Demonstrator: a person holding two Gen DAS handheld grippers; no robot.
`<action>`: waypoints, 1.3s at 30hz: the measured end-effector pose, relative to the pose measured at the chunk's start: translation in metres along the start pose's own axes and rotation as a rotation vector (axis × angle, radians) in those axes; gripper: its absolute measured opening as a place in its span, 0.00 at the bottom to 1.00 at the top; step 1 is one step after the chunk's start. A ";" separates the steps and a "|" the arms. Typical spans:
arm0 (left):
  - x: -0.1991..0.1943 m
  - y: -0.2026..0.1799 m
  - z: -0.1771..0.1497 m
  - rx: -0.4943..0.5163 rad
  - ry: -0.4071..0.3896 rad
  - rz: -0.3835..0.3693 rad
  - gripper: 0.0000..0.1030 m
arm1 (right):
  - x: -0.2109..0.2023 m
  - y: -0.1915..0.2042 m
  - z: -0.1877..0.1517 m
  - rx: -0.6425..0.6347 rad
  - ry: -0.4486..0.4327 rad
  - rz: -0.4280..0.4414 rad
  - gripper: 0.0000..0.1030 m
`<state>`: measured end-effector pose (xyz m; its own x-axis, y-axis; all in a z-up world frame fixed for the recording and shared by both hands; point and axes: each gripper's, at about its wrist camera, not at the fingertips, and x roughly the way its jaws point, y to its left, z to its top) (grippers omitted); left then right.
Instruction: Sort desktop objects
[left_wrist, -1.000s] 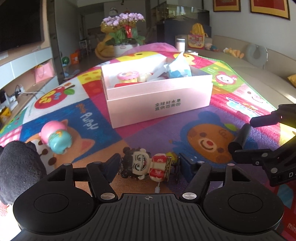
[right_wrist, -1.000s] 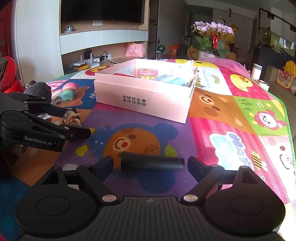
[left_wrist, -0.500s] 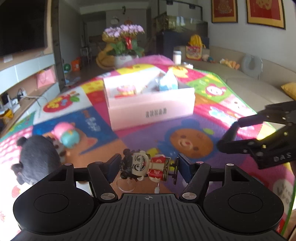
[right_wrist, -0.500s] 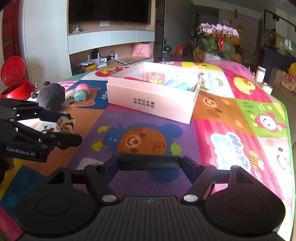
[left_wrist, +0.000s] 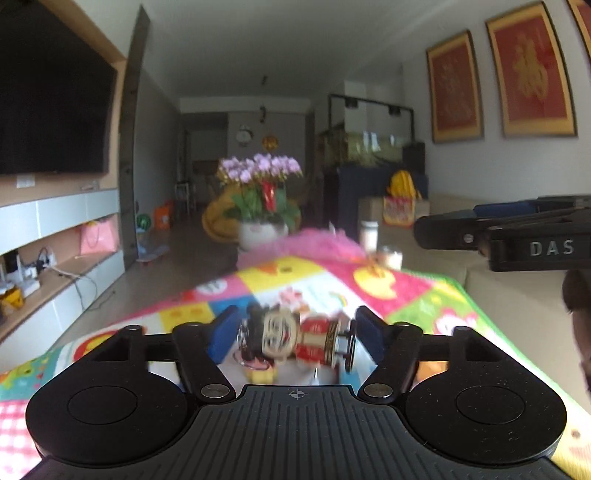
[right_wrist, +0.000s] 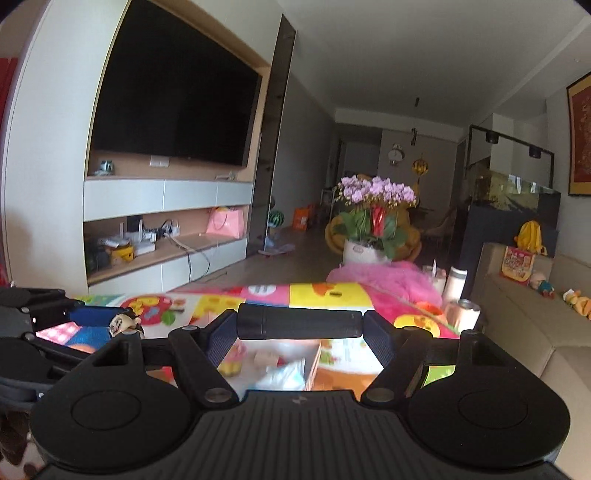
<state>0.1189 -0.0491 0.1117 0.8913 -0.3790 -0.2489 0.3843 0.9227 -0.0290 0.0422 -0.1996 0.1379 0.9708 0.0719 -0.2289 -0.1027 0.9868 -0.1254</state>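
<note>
On the left, our left claw (left_wrist: 295, 326) carries a little red-robed figurine (left_wrist: 291, 339) lying sideways between its fingers, head toward the left finger and round base toward the right. The jaws have just been opening. A sliver of gap shows beside the head, so we judge the toy is loose between spread fingers rather than pinched, though blur keeps us from being sure on the base side. It hangs above the coloured play mat (left_wrist: 406, 291), over a pale patch that we take for the box, too smeared to confirm.

On the right, our right claw (right_wrist: 300, 326) has just been closing and now pinches a black cylinder (right_wrist: 299, 325) end to end, level across the fingers. Directly beneath it, seen between the fingers, lies the open pink box (right_wrist: 314, 363), with a blue-and-white packet and a couple of small toys already inside.

We judge the step in hand to be the drop-off: both things have been lifted and brought over the box. If the figurine is indeed let go, it should fall in. Next we need to check that it lands inside the walls. Then we should spread the right fingers squarely over a free patch of the box, low enough that the cylinder does not roll or bounce out.
</note>
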 end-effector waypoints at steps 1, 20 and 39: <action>0.008 0.008 0.005 -0.032 0.007 0.005 0.88 | 0.013 0.001 0.006 0.004 -0.018 -0.006 0.72; -0.108 0.044 -0.100 -0.034 0.190 0.263 0.96 | 0.093 0.023 -0.026 0.115 0.194 0.111 0.82; -0.138 0.081 -0.131 -0.183 0.223 0.335 0.98 | 0.161 0.257 -0.024 -0.154 0.493 0.476 0.76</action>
<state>-0.0048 0.0868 0.0174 0.8780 -0.0515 -0.4759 0.0166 0.9969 -0.0772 0.1666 0.0618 0.0459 0.6052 0.3804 -0.6993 -0.5569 0.8300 -0.0304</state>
